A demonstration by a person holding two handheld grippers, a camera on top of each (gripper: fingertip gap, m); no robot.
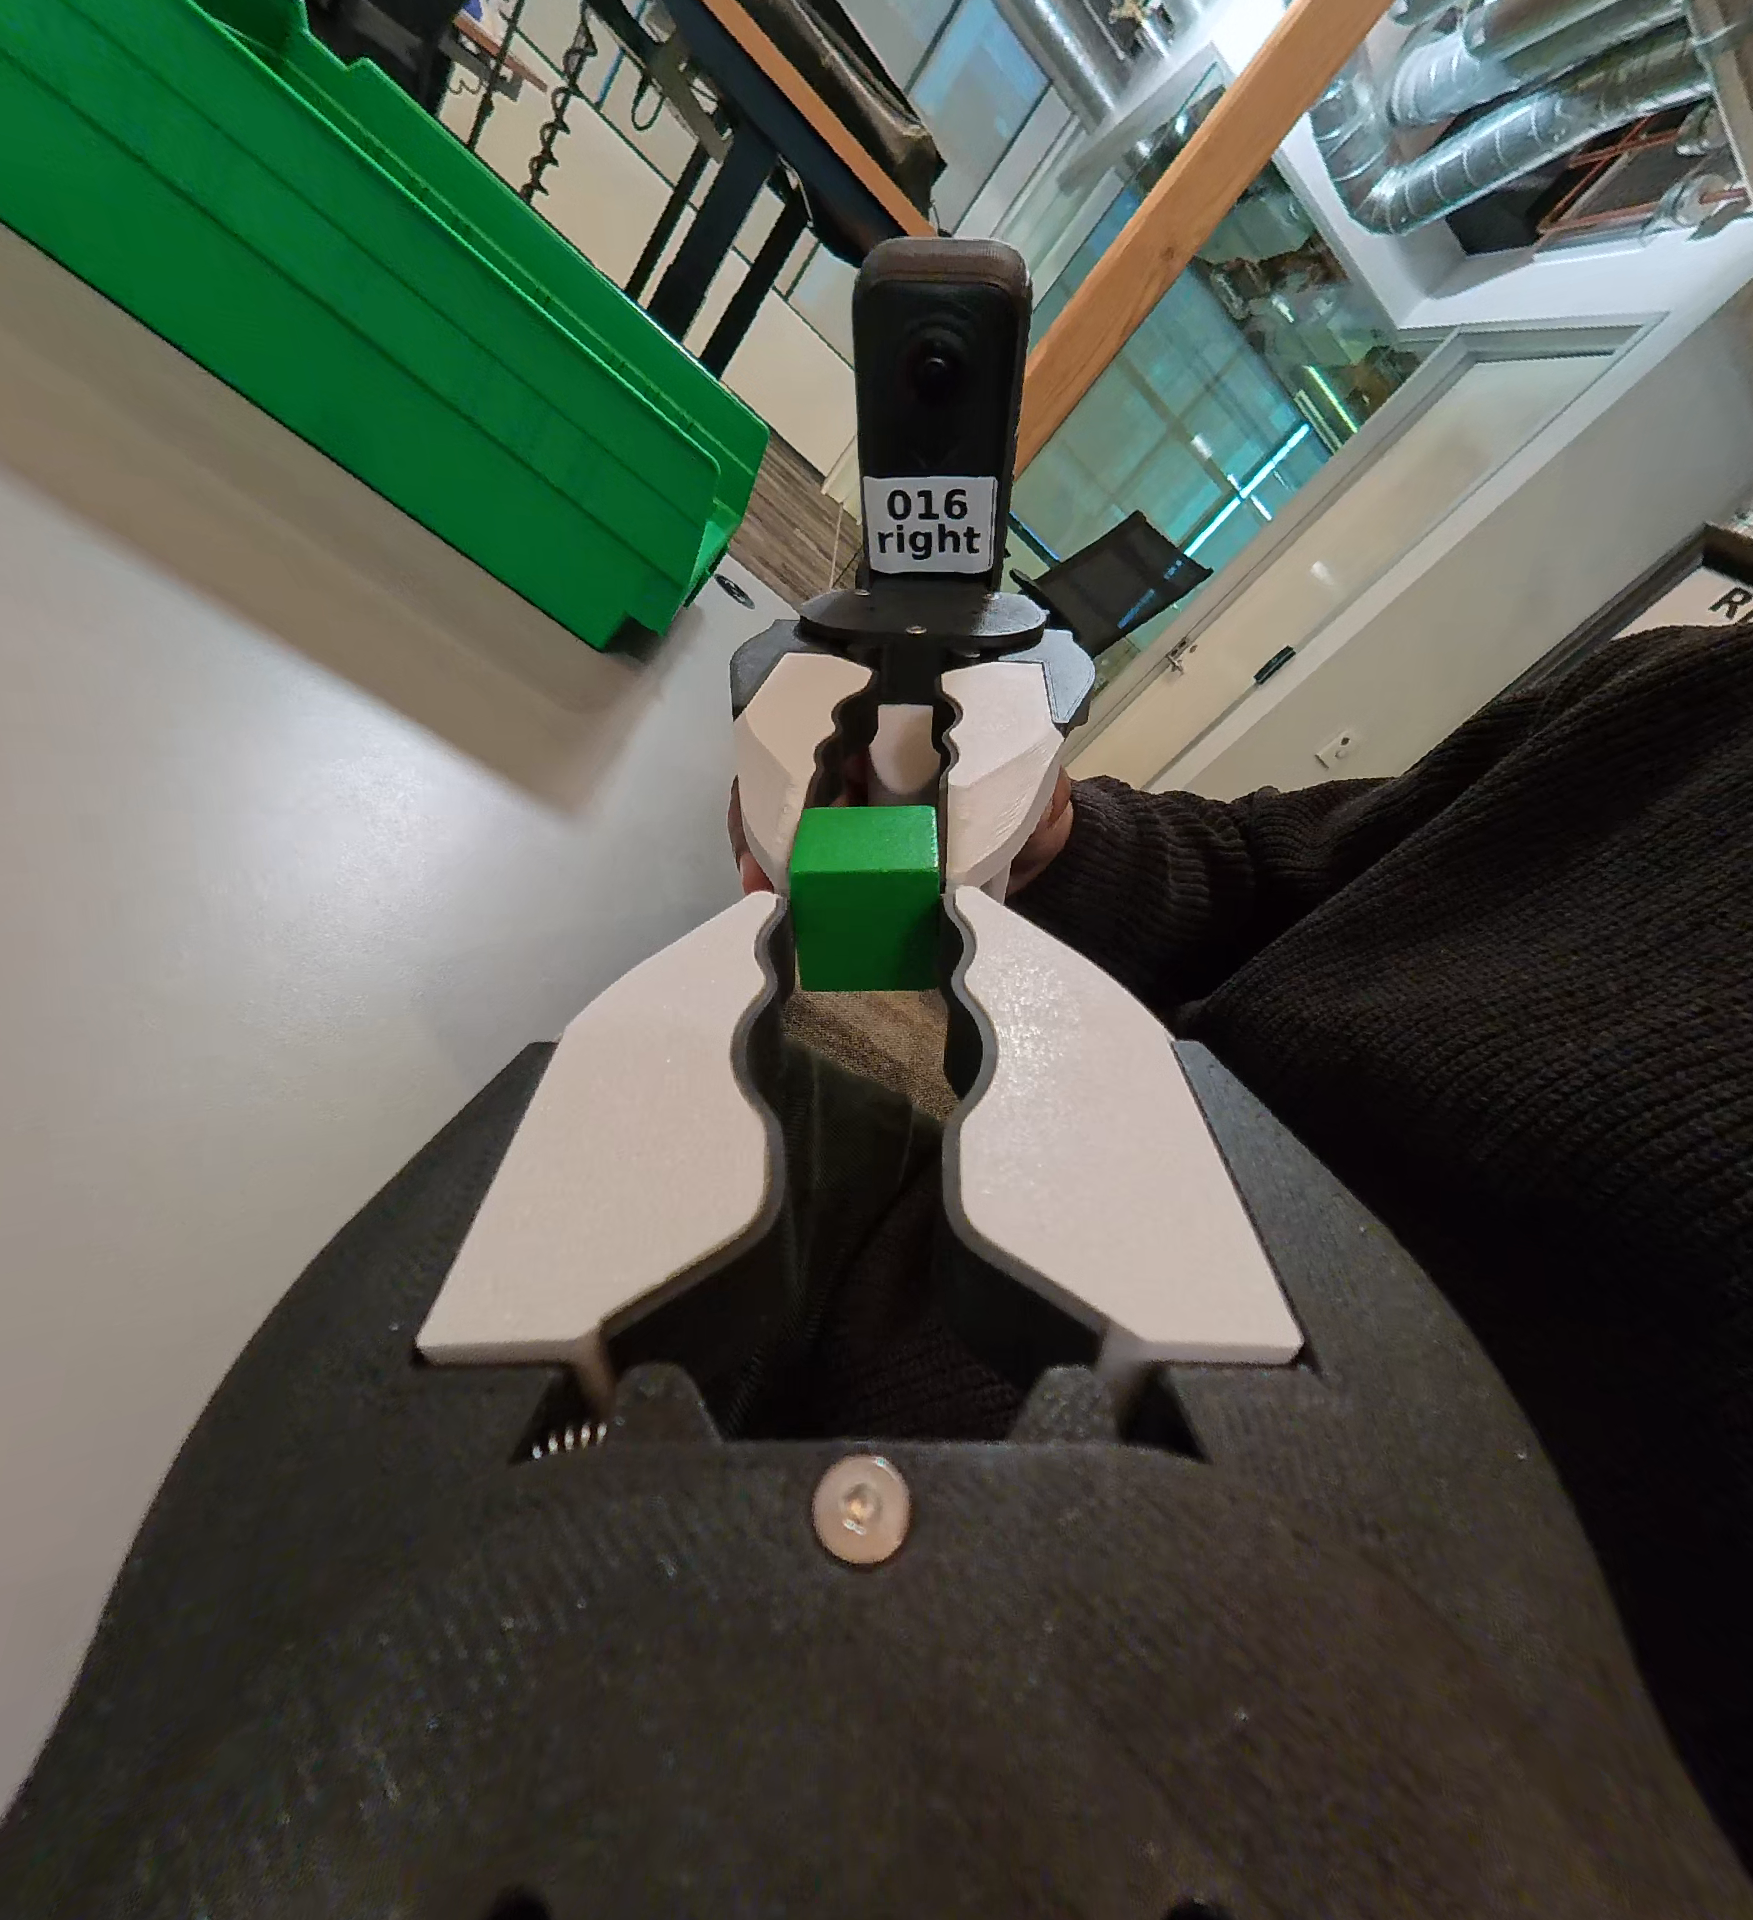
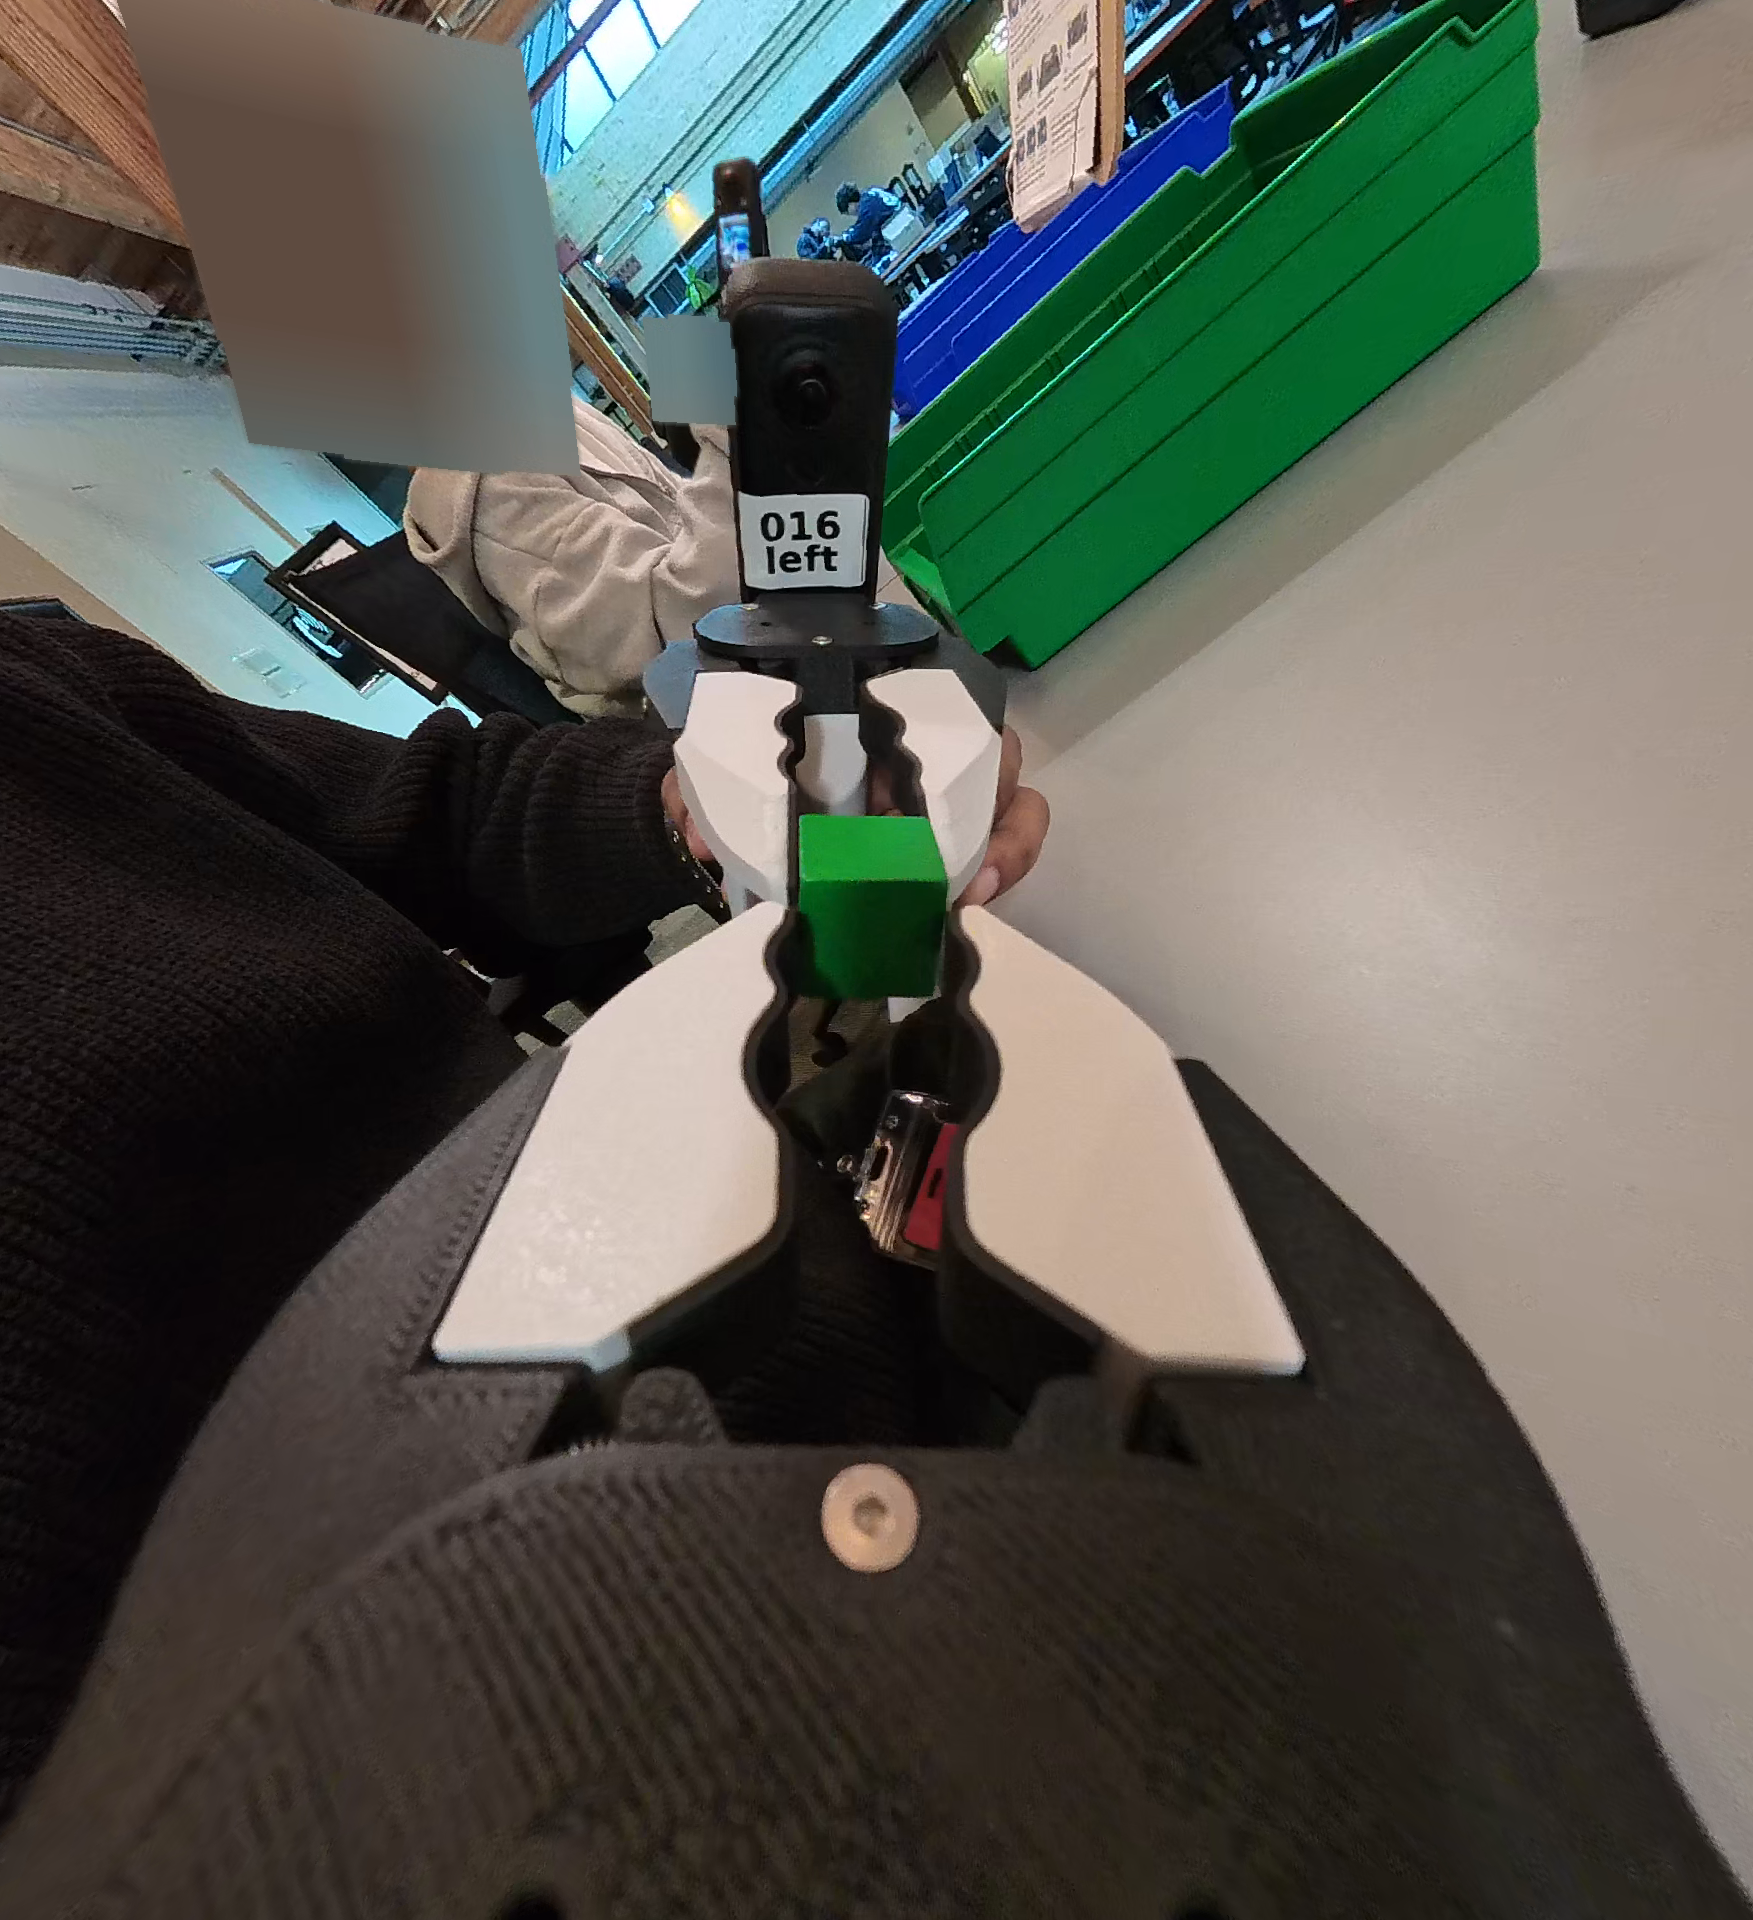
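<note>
Right gripper (image 2: 867, 940), white-fingered, closed on a green cube (image 2: 867, 904) at frame centre. Left gripper (image 2: 841, 821) faces it from beyond, also gripping the cube. Green bin (image 2: 1215, 416) on grey table (image 2: 1474, 831), upper right.

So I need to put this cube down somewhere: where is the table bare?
The white table is bare between the green bin and the person's sleeve. It is crowded in mid-air, where the left tongs and right tongs meet on the green cube.
</note>
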